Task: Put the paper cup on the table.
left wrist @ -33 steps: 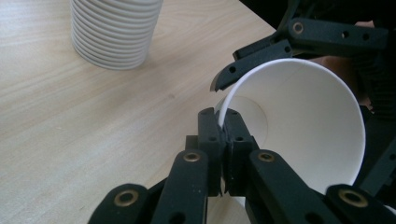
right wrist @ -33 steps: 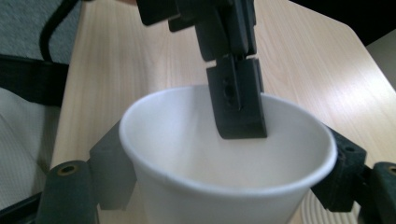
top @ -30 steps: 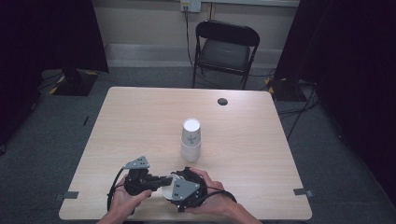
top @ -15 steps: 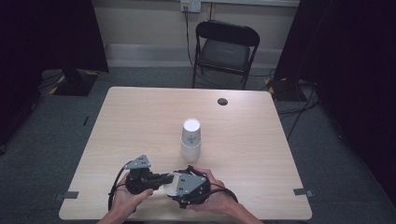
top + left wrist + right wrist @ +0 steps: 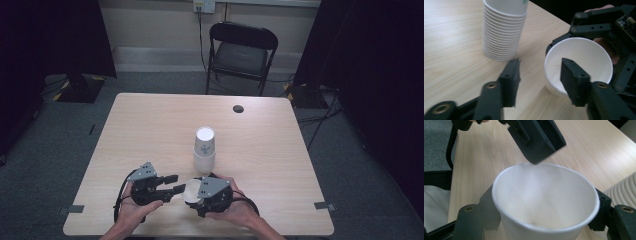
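The cup (image 5: 579,65) sat clamped between the right gripper's (image 5: 192,194) jaws, near the table's (image 5: 150,130) front edge. Its mouth faced the left gripper (image 5: 539,80), whose jaws, just opened, straddled the rim untouching.

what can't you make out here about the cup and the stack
- Lower half of the single cup: right gripper view, cut off by the bottom edge; the right tool clamps its sides.
- Top of the cup stack: left gripper view, cut off by the upper edge.
- Print on the stack: high view, too small to read.
- Whether the left tool, one pad inside the cup, touches its wall: left gripper view, not clear.
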Motion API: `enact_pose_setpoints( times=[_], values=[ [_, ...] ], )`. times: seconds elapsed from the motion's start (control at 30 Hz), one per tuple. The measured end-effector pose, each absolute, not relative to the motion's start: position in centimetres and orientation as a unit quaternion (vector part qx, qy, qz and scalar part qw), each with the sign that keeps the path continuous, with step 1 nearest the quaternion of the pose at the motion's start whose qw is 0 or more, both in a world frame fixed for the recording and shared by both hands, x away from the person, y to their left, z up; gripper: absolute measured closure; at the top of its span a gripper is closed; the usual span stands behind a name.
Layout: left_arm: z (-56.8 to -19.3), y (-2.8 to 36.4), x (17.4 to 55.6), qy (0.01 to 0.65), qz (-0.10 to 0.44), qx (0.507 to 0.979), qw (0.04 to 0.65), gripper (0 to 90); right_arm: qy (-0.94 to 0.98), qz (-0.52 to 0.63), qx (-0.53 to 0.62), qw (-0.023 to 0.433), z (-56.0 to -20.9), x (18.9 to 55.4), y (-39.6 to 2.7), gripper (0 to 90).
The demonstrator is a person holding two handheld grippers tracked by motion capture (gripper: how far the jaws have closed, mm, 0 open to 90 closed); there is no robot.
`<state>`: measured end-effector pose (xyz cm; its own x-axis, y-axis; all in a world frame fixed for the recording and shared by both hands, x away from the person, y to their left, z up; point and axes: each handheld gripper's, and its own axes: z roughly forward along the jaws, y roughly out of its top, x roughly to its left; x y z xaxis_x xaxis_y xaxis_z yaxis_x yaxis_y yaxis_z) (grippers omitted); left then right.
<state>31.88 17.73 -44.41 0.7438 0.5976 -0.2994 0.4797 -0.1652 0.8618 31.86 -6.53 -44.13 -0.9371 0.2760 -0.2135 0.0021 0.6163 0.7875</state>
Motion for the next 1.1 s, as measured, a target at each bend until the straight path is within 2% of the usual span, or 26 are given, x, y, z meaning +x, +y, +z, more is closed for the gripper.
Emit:
enact_pose_setpoints(
  times=[0.13,0.2,0.5,0.97,1.1],
  values=[
    [-44.4,18.0,32.0,0.357,0.065,0.758,0.542,37.6,0.88,0.438,0.1,0.153,-44.2,32.5,-7.2,29.4],
    [-44.3,18.1,32.0,0.358,0.078,0.757,0.542,36.0,0.877,0.444,0.11,0.149,-44.2,32.9,-7.6,29.4],
    [-44.2,19.2,32.5,0.375,0.107,0.755,0.527,15.3,0.857,0.469,0.157,0.142,-43.7,33.9,-9.7,29.5],
    [-44.8,19.2,31.7,0.333,0.16,0.783,0.501,15.7,0.819,0.506,0.226,0.148,-42.0,35.1,-13.8,29.3],
    [-45.1,19.6,31.9,0.33,0.156,0.777,0.512,15.6,0.807,0.513,0.244,0.163,-41.4,35.6,-14.7,29.3]
  ],
)
